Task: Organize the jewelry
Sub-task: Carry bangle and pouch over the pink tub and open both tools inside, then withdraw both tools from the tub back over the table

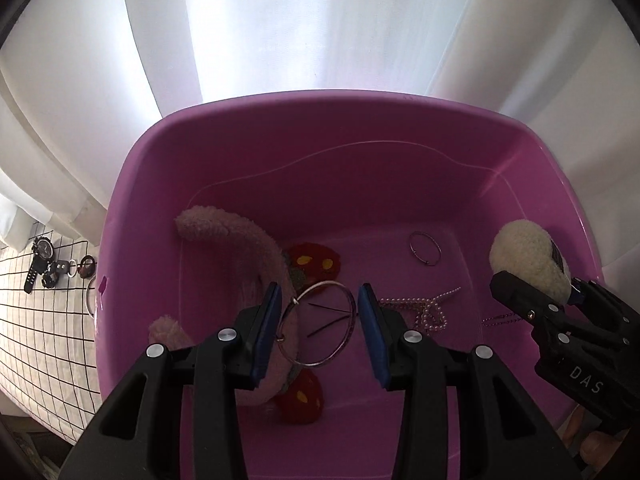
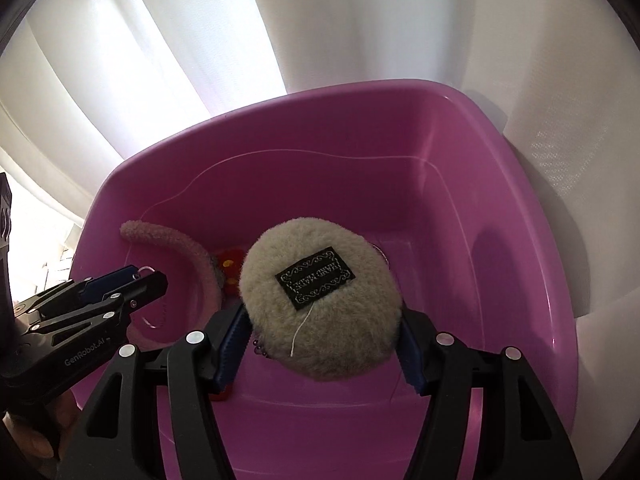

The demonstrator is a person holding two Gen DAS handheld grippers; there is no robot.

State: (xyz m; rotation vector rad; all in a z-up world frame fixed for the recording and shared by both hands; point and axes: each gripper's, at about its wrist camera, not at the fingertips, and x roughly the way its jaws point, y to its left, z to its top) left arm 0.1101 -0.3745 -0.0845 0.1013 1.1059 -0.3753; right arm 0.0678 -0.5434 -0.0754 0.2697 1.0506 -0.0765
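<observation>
A purple plastic tub [image 1: 256, 148] holds a pink fuzzy headband [image 1: 244, 244] with red strawberry decorations [image 1: 316, 262], a pearl strand [image 1: 424, 308], a thin purple bead chain [image 1: 502, 319] and a small silver ring [image 1: 425, 249]. A large silver bangle [image 1: 320, 324] hangs between my left gripper's [image 1: 318, 312] open fingers, touching the left pad [image 1: 269, 320]. My right gripper [image 2: 322, 338] is shut on a cream fuzzy pouch [image 2: 320, 300] with a black label [image 2: 316, 277], held above the tub [image 2: 460, 160]. It also shows in the left wrist view [image 1: 528, 260].
Left of the tub, on a white checked cloth [image 1: 40, 340], lie a black watch [image 1: 40, 264], small rings [image 1: 86, 266] and another silver bangle [image 1: 91, 294]. White curtains [image 1: 280, 20] hang behind the tub.
</observation>
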